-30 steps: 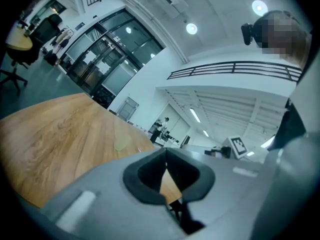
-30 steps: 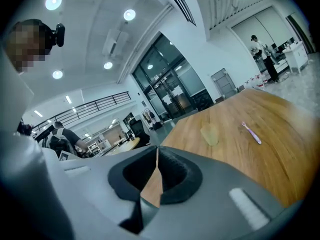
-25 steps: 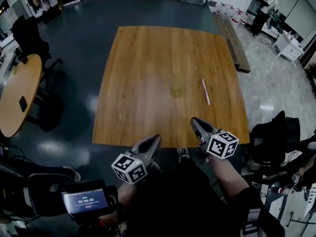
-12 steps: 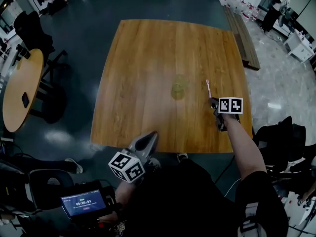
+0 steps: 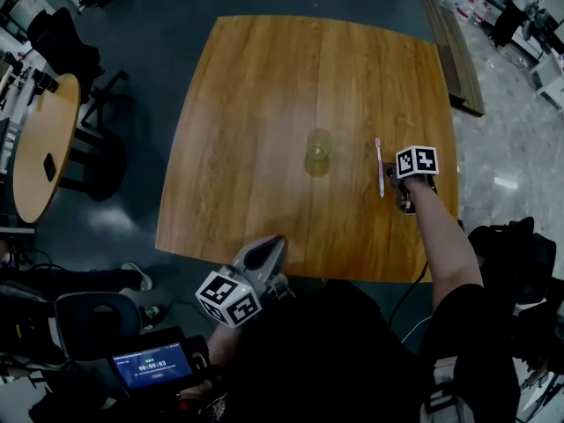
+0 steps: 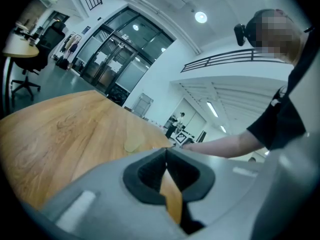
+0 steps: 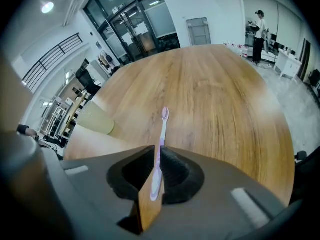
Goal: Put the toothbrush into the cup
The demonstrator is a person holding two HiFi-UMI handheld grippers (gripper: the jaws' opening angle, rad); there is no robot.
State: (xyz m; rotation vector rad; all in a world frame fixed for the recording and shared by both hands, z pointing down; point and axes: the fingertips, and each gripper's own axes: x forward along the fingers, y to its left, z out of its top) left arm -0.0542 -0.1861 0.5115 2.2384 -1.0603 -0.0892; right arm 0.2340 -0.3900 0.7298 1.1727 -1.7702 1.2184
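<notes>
A pale see-through cup stands upright near the middle of the wooden table. A pink toothbrush lies to its right, head pointing away from me. My right gripper is at the toothbrush's near end. In the right gripper view its jaws are shut on the toothbrush handle, the head resting low over the wood, the cup to the left. My left gripper hovers shut and holding nothing at the table's near edge. The left gripper view looks over its own tips toward the cup.
A round side table and dark chairs stand on the floor at the left. A bench runs along the table's far right side. A person stands far off at the back right.
My right gripper has gone from the table's near edge out to the toothbrush and now has the handle between its jaws. The left gripper has stayed near the edge.
</notes>
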